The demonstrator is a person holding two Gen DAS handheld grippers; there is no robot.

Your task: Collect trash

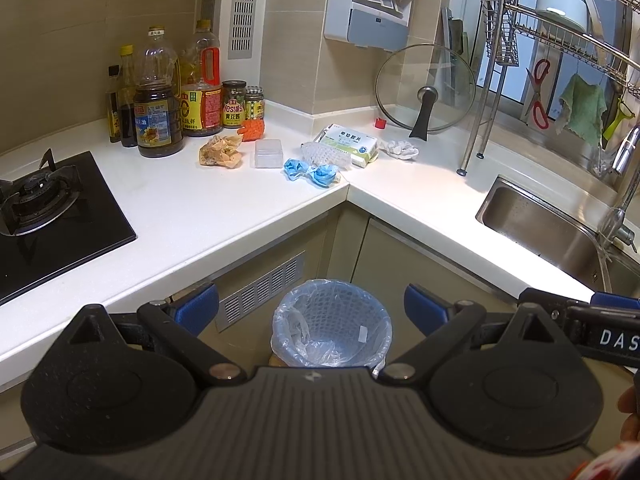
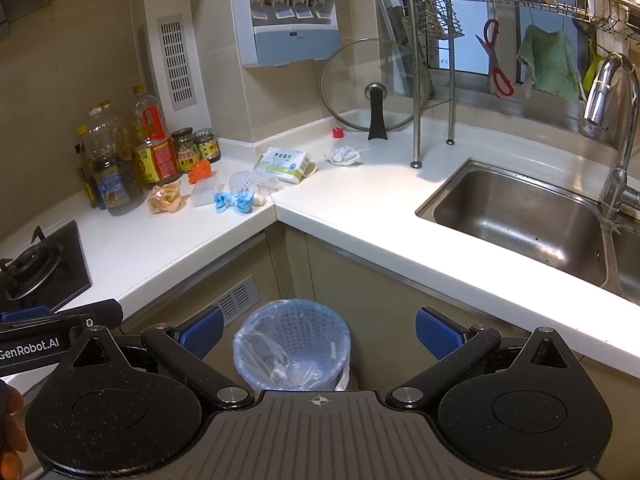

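A bin (image 1: 331, 322) (image 2: 292, 344) lined with a pale blue bag stands on the floor in the counter's inner corner. Trash lies on the white counter above it: a crumpled yellow wrapper (image 1: 221, 152) (image 2: 164, 198), blue crumpled gloves (image 1: 308, 172) (image 2: 234, 201), white foam netting (image 1: 326, 154) (image 2: 252, 182), a medicine box (image 1: 352, 145) (image 2: 286, 165), a crumpled tissue (image 1: 400, 149) (image 2: 343, 156) and a red cap (image 1: 380, 122) (image 2: 338, 132). My left gripper (image 1: 312, 312) and right gripper (image 2: 319, 334) both hang open over the bin, holding nothing.
Oil bottles and jars (image 1: 172, 92) (image 2: 132, 156) stand at the back left beside a gas hob (image 1: 44, 204) (image 2: 36, 268). A glass lid (image 1: 425, 88) (image 2: 374, 92) leans on the wall. A steel sink (image 1: 556, 228) (image 2: 528, 216), tap and dish rack fill the right side.
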